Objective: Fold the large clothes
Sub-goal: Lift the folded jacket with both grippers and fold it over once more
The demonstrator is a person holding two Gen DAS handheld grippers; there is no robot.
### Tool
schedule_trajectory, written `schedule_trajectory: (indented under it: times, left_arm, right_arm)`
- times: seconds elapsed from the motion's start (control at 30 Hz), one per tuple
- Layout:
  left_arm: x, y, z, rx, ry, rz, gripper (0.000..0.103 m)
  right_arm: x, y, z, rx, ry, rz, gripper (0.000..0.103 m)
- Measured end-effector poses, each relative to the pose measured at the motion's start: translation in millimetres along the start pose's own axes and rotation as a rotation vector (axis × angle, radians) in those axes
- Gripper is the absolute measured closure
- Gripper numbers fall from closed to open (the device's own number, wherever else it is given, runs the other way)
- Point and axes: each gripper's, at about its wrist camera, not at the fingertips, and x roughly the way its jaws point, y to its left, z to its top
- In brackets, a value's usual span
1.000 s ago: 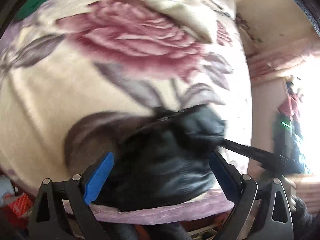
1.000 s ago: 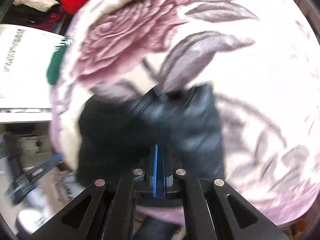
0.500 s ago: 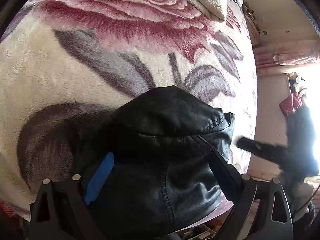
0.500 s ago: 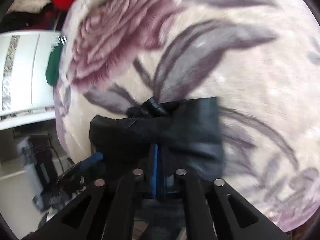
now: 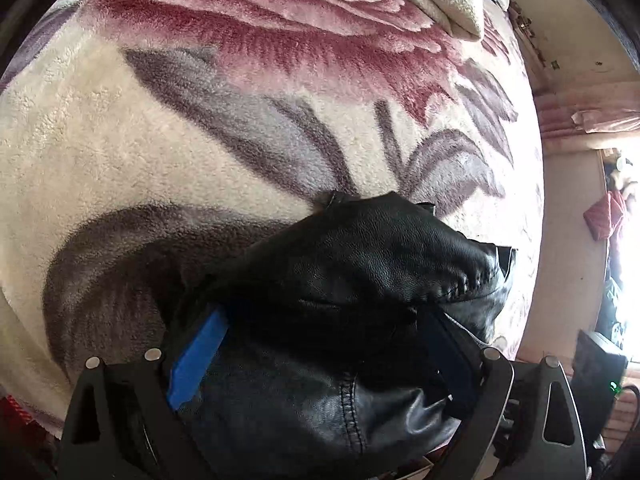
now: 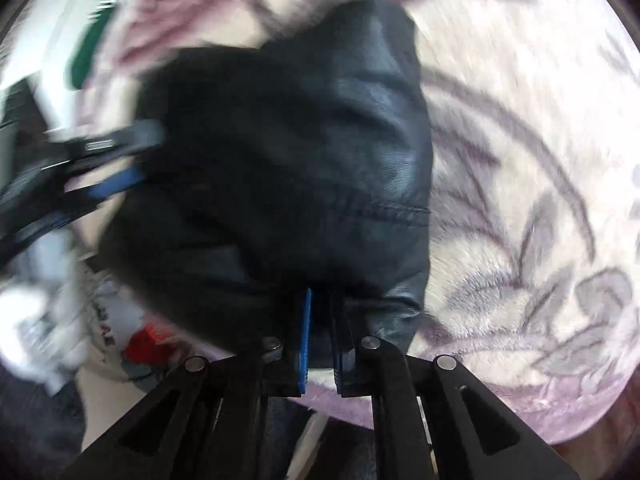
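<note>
While the black leather garment (image 5: 340, 320) lies bunched at the near edge of the bed's floral blanket (image 5: 120, 160), we judge folding barely begun: left gripper (image 5: 320, 344) jaws spread around it, right gripper (image 6: 320, 332) jaws, just opening slightly, hold a fold between them.

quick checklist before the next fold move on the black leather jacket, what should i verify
1. Black leather jacket lies on the floral blanket: ok.
2. Left gripper jaws wide, a bunched part of the jacket between them: ok; whether the pads press on it: cannot tell.
3. Right gripper jaws narrow, just opening a little, jacket edge at the tips: grip cannot tell.
4. Right wrist view sharp enough to judge: not ok, blurred.
5. Jacket smooth enough to fold: not ok, it is bunched and creased.
6. Free blanket beyond the jacket: ok.
</note>
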Motion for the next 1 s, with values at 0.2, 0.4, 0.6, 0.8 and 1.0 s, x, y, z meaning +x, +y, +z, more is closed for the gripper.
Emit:
schedule_trajectory:
  times: [0.2,0.4,0.6,0.8,1.0]
  left_arm:
    - [7,-8,-5,0.035,0.000,0.040,0.007]
    - [-43,-6,-22,-0.045,-0.092,-0.039,0.007]
    - [-90,-1,-99,-0.145,-0.164,-0.107,0.007]
    - [-35,-7,-149,-0.269,-0.056,-0.148,0.007]
    - [-8,-6,-162,-0.286,-0.011,-0.105,0.007]
  right_arm:
    - [45,-20,1,0.073,0.050,0.001,0.092]
    - [8,-32,9,0.065,0.088,0.135,0.087]
    - [-52,-60,31,0.066,-0.009,0.113,0.024]
    - [-32,-40,35,-0.030,0.146,0.127,0.093]
    - [53,-3,-6,-0.109,0.266,0.022,0.099]
